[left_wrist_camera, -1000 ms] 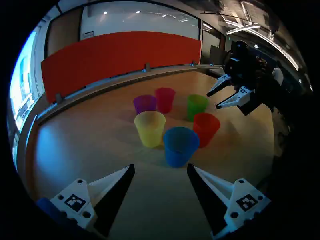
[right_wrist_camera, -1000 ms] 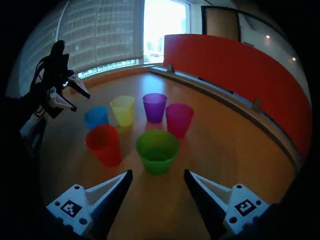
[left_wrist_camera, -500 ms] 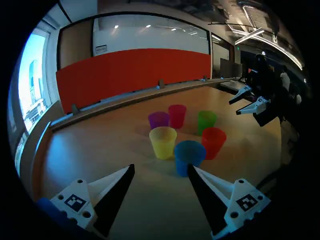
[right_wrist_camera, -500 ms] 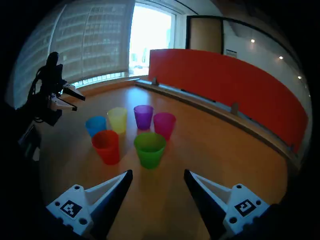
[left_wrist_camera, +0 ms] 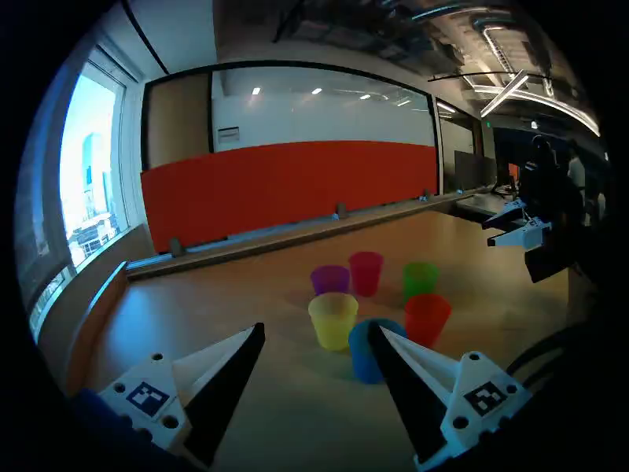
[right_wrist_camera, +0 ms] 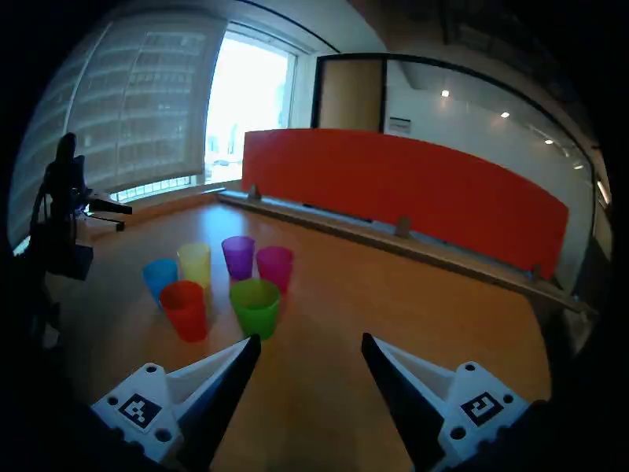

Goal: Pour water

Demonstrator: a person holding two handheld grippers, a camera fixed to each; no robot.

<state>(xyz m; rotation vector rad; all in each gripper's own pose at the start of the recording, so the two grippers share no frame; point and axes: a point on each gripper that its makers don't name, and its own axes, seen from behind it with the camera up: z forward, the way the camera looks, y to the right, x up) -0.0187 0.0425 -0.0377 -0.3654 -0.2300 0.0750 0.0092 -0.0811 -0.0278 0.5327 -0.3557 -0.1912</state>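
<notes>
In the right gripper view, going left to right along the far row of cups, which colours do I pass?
blue cup → yellow cup → purple cup → pink cup

6 coloured cups (left_wrist_camera: 333,318) upright, clustered tgthr

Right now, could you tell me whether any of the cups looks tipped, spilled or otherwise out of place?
Nothing stands out. The blue cup, yellow cup, purple cup, pink cup, green cup and red cup all stand upright, clustered on the table, with no puddle visible. The left claw and right claw are open, holding nothing.
</notes>
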